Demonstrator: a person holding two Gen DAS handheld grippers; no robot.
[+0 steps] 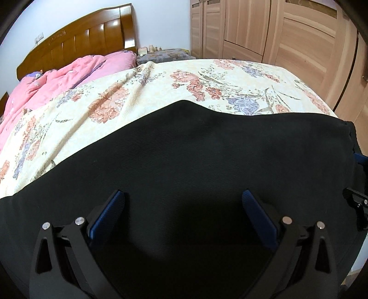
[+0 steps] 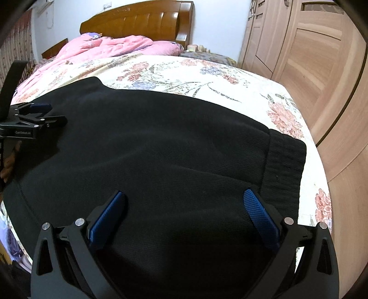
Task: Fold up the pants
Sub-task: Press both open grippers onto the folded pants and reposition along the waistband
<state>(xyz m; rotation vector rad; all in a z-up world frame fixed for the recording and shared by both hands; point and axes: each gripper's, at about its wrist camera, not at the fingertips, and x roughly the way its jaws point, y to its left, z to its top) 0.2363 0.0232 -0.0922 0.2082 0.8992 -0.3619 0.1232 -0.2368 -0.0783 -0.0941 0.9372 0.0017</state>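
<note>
**Black pants spread on a floral bed, both grippers wide apart above them**

Left wrist view: the left gripper (image 1: 182,195) hovers over the black pants (image 1: 184,149) with its blue-padded fingers (image 1: 108,214) spread wide and nothing between them; the pants lie flat across the near part of the floral bedspread (image 1: 161,80); a pink quilt (image 1: 57,78) is bunched near the wooden headboard (image 1: 92,39); a wardrobe (image 1: 276,34) stands beyond the bed; part of the right gripper (image 1: 357,204) shows at the right edge, beside the pants' end.

Right wrist view: the right gripper (image 2: 184,195) is likewise spread wide, holding nothing, over the pants (image 2: 149,142); the ribbed waistband (image 2: 285,161) lies at the right, near the bed's edge; the left gripper (image 2: 46,115) sits at the left over the fabric, seen side-on, so from here I cannot tell its spread; the bedspread (image 2: 207,71), quilt (image 2: 110,46), headboard (image 2: 138,20) and wardrobe (image 2: 322,57) lie beyond.
</note>
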